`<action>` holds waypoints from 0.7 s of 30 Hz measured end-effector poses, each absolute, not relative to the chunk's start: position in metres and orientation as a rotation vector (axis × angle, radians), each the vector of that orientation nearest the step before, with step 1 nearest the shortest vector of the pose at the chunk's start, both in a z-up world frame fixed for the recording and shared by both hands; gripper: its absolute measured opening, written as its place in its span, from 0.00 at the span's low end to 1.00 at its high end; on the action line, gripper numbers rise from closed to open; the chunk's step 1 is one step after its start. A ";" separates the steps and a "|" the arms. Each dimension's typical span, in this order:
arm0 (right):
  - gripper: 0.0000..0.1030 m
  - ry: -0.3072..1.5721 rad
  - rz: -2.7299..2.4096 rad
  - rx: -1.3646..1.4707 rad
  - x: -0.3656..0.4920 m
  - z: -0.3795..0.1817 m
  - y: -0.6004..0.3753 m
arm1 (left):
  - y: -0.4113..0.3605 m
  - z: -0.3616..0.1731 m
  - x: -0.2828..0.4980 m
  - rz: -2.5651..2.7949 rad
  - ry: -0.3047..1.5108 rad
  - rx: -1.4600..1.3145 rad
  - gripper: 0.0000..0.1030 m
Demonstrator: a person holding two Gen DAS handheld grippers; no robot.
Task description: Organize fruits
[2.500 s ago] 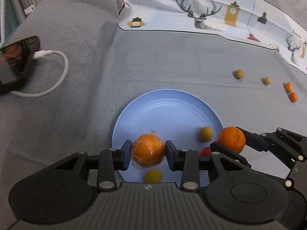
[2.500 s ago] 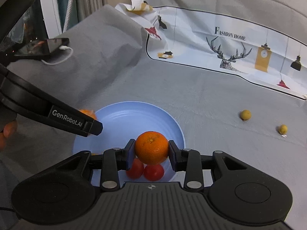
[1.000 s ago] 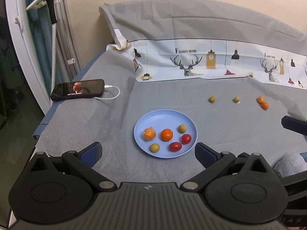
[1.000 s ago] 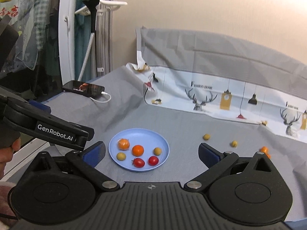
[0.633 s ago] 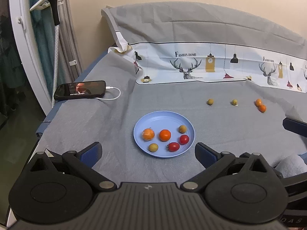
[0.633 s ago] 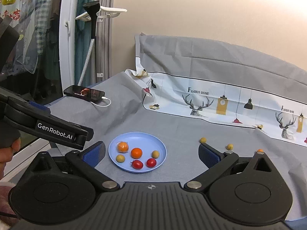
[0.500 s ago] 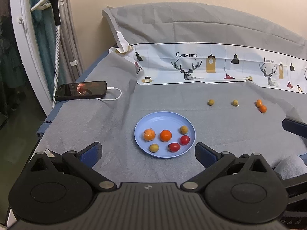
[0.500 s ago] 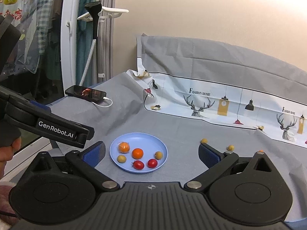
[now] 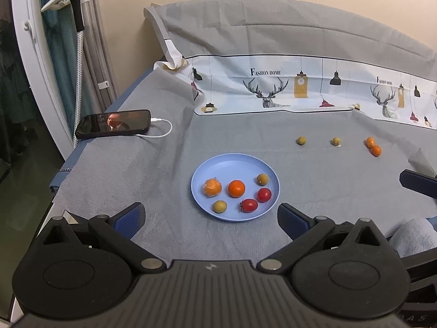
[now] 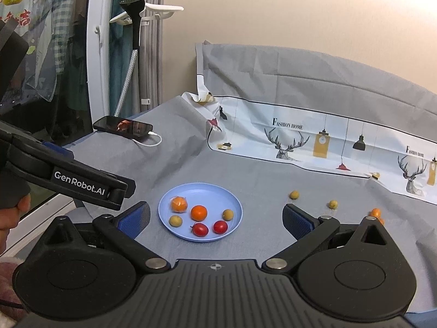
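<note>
Still loose at two o'clock from the blue plate [image 9: 269,173], two small oranges [image 9: 373,146] look light, round, apt to roll; I'd pinch one across its middle. Both my left gripper [image 9: 210,216] and right gripper [image 10: 215,217] gape empty.

Six fruits lie on the blue plate [image 10: 235,205] beyond the right gripper's [image 10: 215,218] wide-spread fingers
</note>
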State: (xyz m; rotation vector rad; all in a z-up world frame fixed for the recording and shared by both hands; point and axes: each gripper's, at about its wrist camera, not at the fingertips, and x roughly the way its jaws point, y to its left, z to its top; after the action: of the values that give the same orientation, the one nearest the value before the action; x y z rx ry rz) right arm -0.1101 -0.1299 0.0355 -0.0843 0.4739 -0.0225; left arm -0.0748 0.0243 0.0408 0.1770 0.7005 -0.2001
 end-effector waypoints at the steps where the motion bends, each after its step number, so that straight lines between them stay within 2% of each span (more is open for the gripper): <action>1: 0.99 0.477 -0.021 -0.084 -0.109 0.035 -0.130 | 0.024 0.040 -0.074 -0.200 0.705 0.177 1.00; 21: 0.99 0.542 -0.010 -0.063 -0.084 0.021 -0.136 | 0.015 0.030 -0.046 -0.202 0.750 0.206 1.00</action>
State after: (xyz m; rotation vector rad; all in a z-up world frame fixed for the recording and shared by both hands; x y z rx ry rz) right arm -0.0843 -0.1361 0.0209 -0.0625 0.5421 -0.0096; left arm -0.0461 0.0148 0.0301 0.2059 0.7503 -0.2016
